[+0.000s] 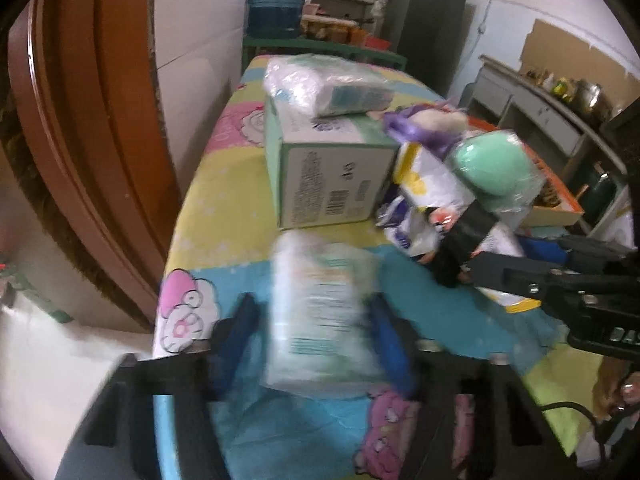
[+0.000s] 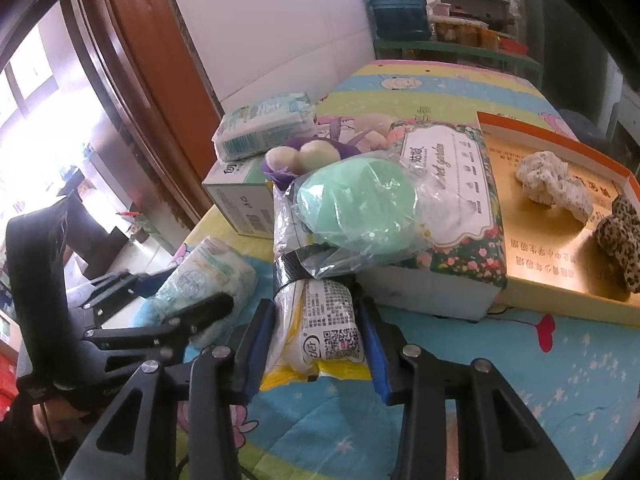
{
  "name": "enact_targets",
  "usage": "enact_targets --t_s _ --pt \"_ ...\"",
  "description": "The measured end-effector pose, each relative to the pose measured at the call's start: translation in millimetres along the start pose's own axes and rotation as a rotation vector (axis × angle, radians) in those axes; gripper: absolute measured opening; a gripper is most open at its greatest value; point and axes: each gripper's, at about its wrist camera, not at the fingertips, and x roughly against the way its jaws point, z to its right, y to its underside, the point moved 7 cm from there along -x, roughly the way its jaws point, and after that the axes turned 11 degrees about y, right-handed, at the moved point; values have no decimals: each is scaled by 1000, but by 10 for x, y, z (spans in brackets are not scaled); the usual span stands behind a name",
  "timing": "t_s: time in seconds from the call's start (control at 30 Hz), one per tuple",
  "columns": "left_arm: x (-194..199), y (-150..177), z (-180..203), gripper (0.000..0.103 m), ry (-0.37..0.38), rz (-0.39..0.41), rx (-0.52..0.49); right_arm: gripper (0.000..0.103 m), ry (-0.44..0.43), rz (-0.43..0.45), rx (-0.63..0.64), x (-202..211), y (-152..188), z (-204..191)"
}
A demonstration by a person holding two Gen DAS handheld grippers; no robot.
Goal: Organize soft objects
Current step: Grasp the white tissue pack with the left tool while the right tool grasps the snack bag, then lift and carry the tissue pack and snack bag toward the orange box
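Diaper pack (image 1: 320,312) fills left hand-held gripper (image 1: 316,340); right hand-held gripper (image 2: 316,332) clamps yellow packet (image 2: 320,328).

Left gripper (image 1: 316,336) and right gripper (image 2: 316,334) each clamped on something

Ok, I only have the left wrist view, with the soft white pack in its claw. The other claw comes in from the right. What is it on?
Observer: The right claw is closed on a white and yellow packet with a QR code.
Operator: And the orange-edged box behind the pile?
Observer: The orange-rimmed tray holds a pale crumpled soft piece and a leopard-print one.
Operator: What's under the green thing?
Observer: The bagged green sponge leans on a floral tissue pack.
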Motion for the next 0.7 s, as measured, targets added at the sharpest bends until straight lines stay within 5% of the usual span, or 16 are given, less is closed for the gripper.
enact_targets --t_s 0.2,0.7 --pt "125 7 29 36 -4 50 -14 40 -35 4 -16 42 24 6" --pt "535 -107 143 36 -30 141 -30 39 -108 58 8 445 59 -200"
